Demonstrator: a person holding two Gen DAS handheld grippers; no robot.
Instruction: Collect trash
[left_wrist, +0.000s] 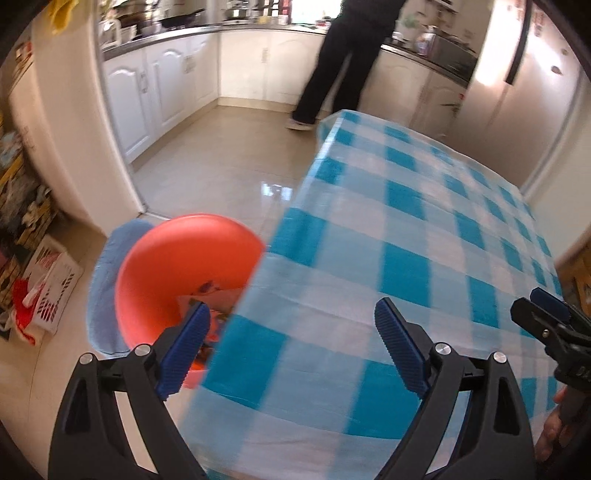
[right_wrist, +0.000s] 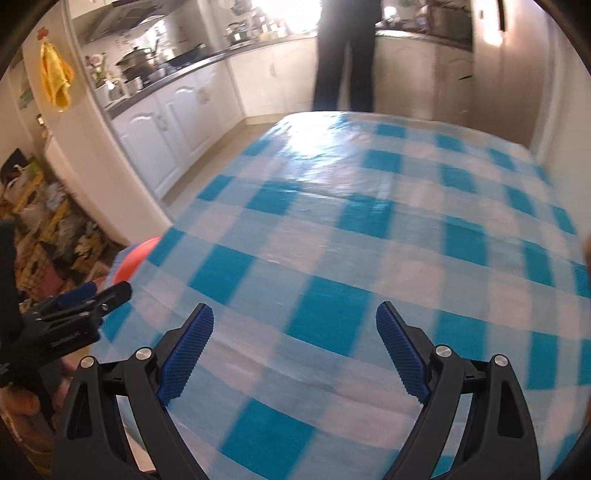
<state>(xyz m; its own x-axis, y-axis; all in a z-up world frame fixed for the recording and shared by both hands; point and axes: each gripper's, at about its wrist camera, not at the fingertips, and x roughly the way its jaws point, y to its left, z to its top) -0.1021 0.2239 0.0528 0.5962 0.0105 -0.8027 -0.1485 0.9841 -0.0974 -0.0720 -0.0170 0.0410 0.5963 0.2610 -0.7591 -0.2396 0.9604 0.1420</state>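
Note:
An orange bin (left_wrist: 177, 273) stands on the floor against the left edge of the table, with colourful trash (left_wrist: 212, 295) lying at its bottom. My left gripper (left_wrist: 291, 332) hangs open over the table's left edge, its left finger above the bin and nothing between its pads. My right gripper (right_wrist: 295, 332) is open over the blue-and-white checked tablecloth (right_wrist: 332, 236), also holding nothing. In the left wrist view the right gripper (left_wrist: 546, 314) shows at the right edge. The left gripper (right_wrist: 88, 295) shows at the left of the right wrist view, where a sliver of the orange bin (right_wrist: 136, 254) peeks past the table.
A blue cloth (left_wrist: 107, 280) lies beside the bin. A person in dark trousers (left_wrist: 336, 62) stands at the kitchen counter beyond the table. White cabinets (left_wrist: 155, 88) line the left. Boxes and bags (left_wrist: 48, 288) crowd the floor at far left. A yellow towel (right_wrist: 55, 79) hangs on the wall.

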